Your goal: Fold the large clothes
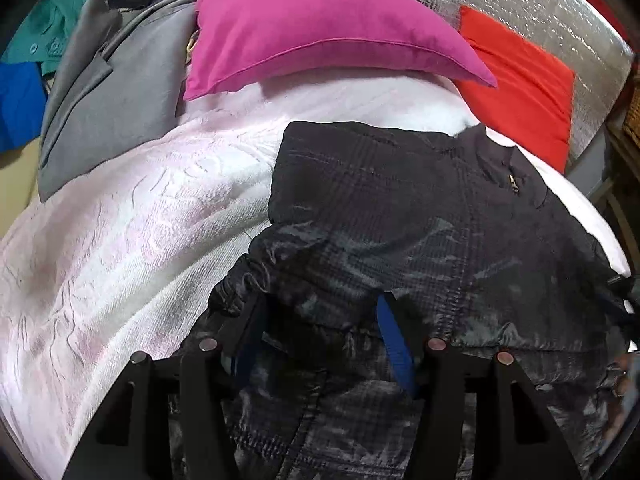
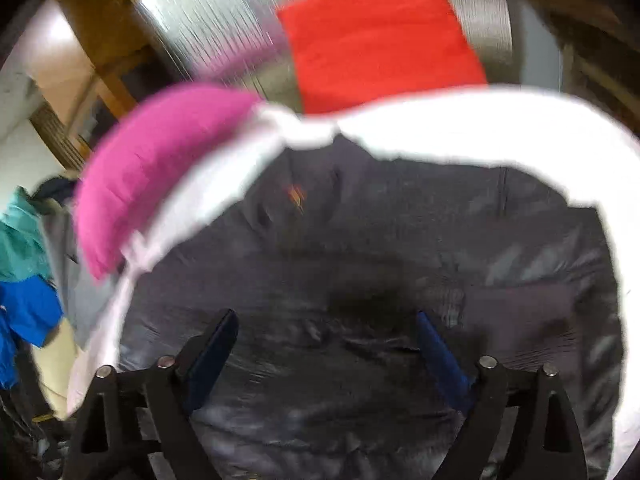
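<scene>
Bedding first: a pale pink-white bedspread (image 1: 120, 216) covers the bed, with a magenta pillow (image 1: 320, 28) and a red cushion (image 1: 520, 80) at its far end and a grey coat (image 1: 116, 92) heaped at the far left. Across the near half lies the dark checked jacket (image 1: 420, 208), partly folded, its zip pull showing near the collar. The left gripper (image 1: 316, 316) sits in bunched jacket cloth that hides one fingertip; whether its half-spread jaws pinch that cloth cannot be told. The right gripper (image 2: 326, 320) hangs over the jacket's middle with jaws wide apart and nothing between them. The slick fabric could slide and undo the fold if the left one lifts a loose bunch, and the right could catch several layers at once.
</scene>
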